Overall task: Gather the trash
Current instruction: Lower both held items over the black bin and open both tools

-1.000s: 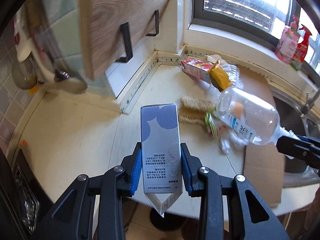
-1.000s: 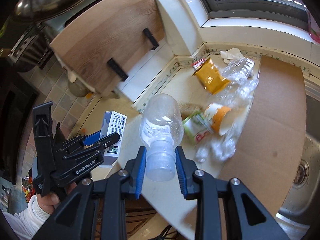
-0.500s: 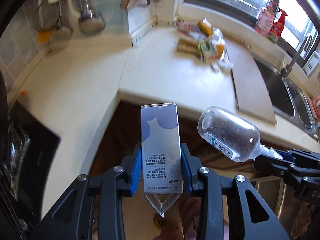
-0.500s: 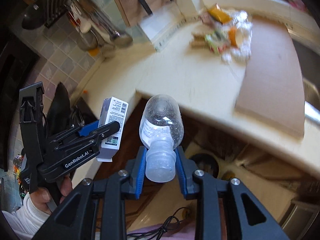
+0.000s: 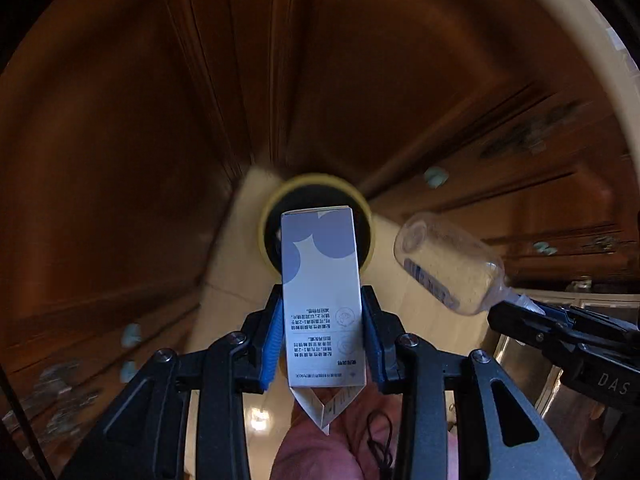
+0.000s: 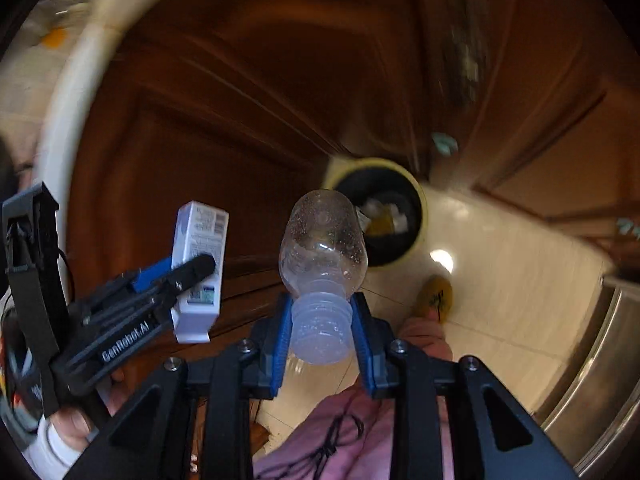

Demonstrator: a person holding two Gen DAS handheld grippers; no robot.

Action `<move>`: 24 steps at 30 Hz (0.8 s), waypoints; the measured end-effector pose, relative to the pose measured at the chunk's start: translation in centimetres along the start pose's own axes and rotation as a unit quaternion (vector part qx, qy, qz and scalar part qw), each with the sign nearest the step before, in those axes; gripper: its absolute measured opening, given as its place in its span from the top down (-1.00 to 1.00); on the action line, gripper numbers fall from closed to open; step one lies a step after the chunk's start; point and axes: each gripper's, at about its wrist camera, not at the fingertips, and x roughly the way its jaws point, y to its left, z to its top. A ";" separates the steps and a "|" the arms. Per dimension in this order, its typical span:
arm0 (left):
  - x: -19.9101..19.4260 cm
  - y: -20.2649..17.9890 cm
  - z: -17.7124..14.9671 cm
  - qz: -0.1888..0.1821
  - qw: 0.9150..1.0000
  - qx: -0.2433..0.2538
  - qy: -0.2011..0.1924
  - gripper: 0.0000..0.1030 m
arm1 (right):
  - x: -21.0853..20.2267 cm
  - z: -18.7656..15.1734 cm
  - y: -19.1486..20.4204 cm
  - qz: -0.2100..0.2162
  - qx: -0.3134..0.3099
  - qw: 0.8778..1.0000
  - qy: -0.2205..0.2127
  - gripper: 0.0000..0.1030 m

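Vs the earlier frames: the bench top with its trash pile and cardboard sheet is out of view. Both cameras now look steeply down past the cream bench edge (image 6: 76,92) at brown wooden cabinet doors (image 5: 120,128), the pale tiled floor (image 6: 500,264) and a round yellow-rimmed bin with a black liner (image 6: 412,184). Grips unchanged.

Left tool (image 5: 322,338): clamped on the tall white-and-lavender cardboard carton (image 5: 320,292), blue pads pressing its two long sides. The carton's long axis runs along the fingers; its closed end points down at the bin (image 5: 366,216), its open flap end points back toward the camera. It is in the air and covers most of the bin mouth in the left wrist view.

Right tool (image 6: 320,332): clamped on the threaded neck of the clear, capless plastic bottle (image 6: 322,240). The bottle's long axis also runs along the fingers, base pointing away from the camera toward the near rim of the bin, open mouth back toward the camera. Also in the air. In the left wrist view the bottle (image 5: 448,264) sits just right of the carton, not touching it.

Count: 2 tools, 1 carton, 1 bottle, 1 bin. Inside the bin: some white and yellow scraps (image 6: 384,216), too blurred to count.

Person: pink-clad legs (image 6: 352,424) and one yellow slipper (image 6: 434,296) on the floor near the bin.
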 end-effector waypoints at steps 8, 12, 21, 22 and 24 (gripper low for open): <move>9.2 0.7 2.9 0.034 0.999 0.010 0.019 -0.14 | 8.9 3.4 -1.3 -0.030 0.003 0.999 0.036 0.42; 9.3 0.9 4.3 0.058 0.998 0.013 0.003 -0.38 | 8.9 4.6 -0.3 -0.048 -0.026 0.998 0.020 0.30; 5.5 0.2 5.9 0.075 0.997 0.018 -0.007 -0.47 | 4.0 4.3 1.3 -0.049 -0.045 0.998 0.002 0.07; 4.5 0.1 5.8 0.076 0.997 0.016 -0.008 -0.47 | 3.2 4.2 1.4 -0.051 -0.048 0.998 0.002 0.07; 2.8 -0.2 5.2 0.074 0.997 0.014 -0.008 -0.47 | 1.4 3.6 1.9 -0.054 -0.056 0.997 0.001 0.07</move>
